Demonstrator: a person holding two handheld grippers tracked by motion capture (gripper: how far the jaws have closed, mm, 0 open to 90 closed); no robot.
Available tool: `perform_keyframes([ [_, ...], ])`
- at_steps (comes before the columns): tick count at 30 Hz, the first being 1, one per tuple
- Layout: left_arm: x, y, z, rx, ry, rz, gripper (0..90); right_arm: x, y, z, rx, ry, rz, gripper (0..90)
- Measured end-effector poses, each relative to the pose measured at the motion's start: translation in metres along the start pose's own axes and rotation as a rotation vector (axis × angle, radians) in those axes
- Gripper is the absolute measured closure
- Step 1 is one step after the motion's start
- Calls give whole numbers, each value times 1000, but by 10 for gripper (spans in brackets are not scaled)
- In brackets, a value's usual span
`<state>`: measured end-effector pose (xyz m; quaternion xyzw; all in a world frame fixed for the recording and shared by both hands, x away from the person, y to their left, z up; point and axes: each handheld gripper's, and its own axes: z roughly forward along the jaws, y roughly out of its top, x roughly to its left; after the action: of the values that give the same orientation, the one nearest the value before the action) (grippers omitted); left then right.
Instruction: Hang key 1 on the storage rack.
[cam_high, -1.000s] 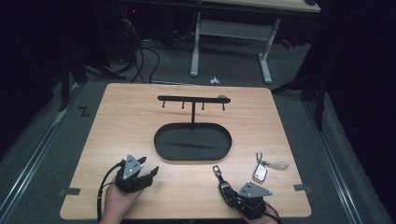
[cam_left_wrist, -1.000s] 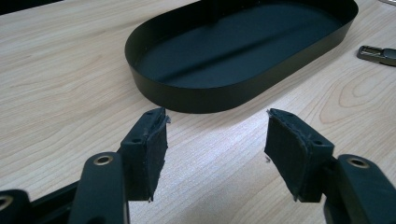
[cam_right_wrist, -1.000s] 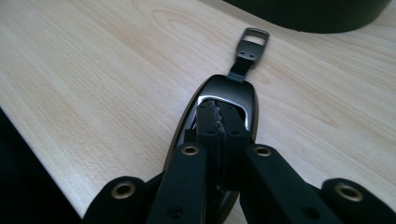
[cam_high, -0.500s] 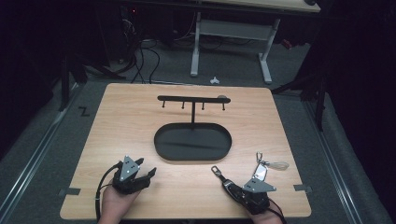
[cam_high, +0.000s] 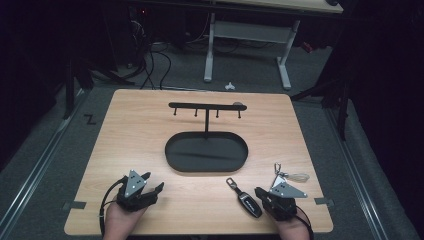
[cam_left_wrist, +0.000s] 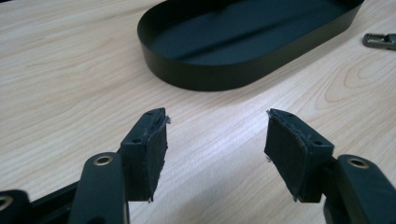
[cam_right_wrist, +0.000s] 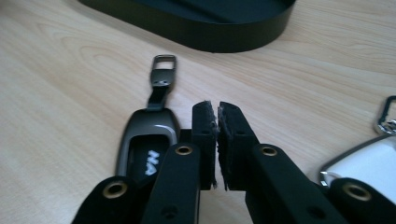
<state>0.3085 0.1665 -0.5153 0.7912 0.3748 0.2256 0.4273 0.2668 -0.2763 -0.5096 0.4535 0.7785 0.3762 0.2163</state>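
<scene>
White letters, seemingly "NA", partly hidden, on the dark key fob (cam_right_wrist: 148, 147).

My high view looks down over the table (cam_high: 150, 130), both gripper views low, close, sharing the black tray (cam_left_wrist: 210, 74).

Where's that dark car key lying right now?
In the high view the key fob lies flat on the table near its front edge, right of centre, just left of the right gripper and in front of the black tray.
</scene>
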Motion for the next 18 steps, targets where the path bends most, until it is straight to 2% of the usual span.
perform_keyframes([
  [4, 0, -3, -4, 5, 9, -2, 392, -5, 3, 4, 21, 2, 13, 786],
  [6, 1, -7, -8, 12, 10, -10, 392, -8, 7, 11, 54, -2, 31, 761],
  [10, 0, -11, -10, 16, 8, -18, 390, -10, 11, 16, 73, -23, 33, 761],
  [11, 0, -12, -11, 15, 6, -16, 390, -11, 13, 21, 95, -29, 23, 739],
  [15, 1, -12, -13, 11, -4, -17, 397, -13, 17, 25, 122, -35, 25, 713],
  [16, 1, -12, -13, 8, -5, -21, 393, -15, 20, 28, 159, -49, 2, 713],
  [17, 2, -12, -13, 5, -6, -23, 393, -15, 20, 28, 159, -49, 2, 713],
  [18, 2, -12, -14, 2, -9, -28, 389, -15, 22, 28, 189, -65, -22, 700],
])
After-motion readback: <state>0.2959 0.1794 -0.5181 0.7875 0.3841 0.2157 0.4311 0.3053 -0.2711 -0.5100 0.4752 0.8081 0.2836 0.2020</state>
